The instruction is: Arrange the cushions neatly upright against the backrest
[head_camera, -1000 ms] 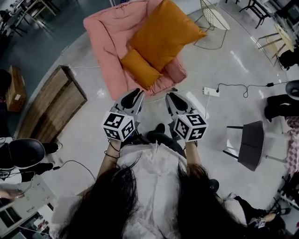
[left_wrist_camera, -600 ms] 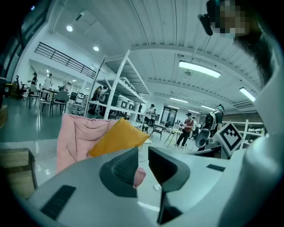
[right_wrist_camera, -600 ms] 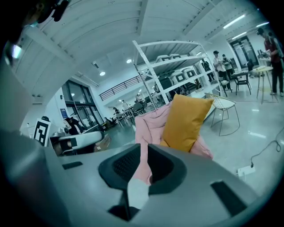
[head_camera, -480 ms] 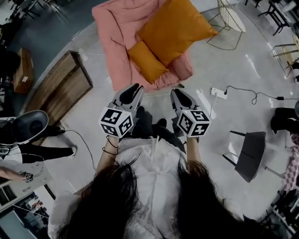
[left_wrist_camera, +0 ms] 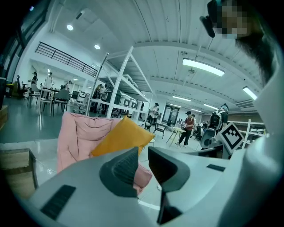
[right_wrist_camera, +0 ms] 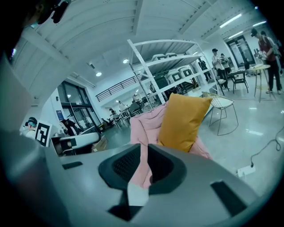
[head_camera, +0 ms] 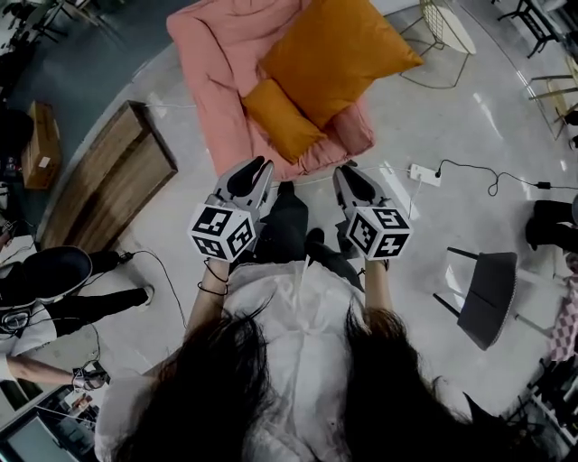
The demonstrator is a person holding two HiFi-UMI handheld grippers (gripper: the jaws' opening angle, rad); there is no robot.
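Note:
A pink armchair point(head_camera: 212, 72) stands on the floor ahead of me. A large orange cushion point(head_camera: 339, 54) leans tilted across its seat and right side, and a small orange cushion point(head_camera: 282, 117) lies slanted below it near the front edge. My left gripper point(head_camera: 257, 167) hovers just short of the armchair's front, with only a narrow gap between its jaws and nothing in it. My right gripper point(head_camera: 348, 171) is level with it on the right, shut and empty. In the left gripper view the large cushion point(left_wrist_camera: 122, 135) shows beyond the left gripper point(left_wrist_camera: 143, 153). The right gripper point(right_wrist_camera: 144, 148) points at the armchair point(right_wrist_camera: 146, 122) and cushion point(right_wrist_camera: 182, 119).
A low wooden crate point(head_camera: 99, 185) lies left of the armchair. A power strip point(head_camera: 423, 176) with a cable sits on the floor to the right, near a dark chair point(head_camera: 488, 293). A wire chair point(head_camera: 442, 27) stands behind. A person point(head_camera: 54, 280) sits at the left.
Both grippers have come a little closer to the armchair's front as I step forward. Neither gripper's jaws changed, and the cushions have not moved.

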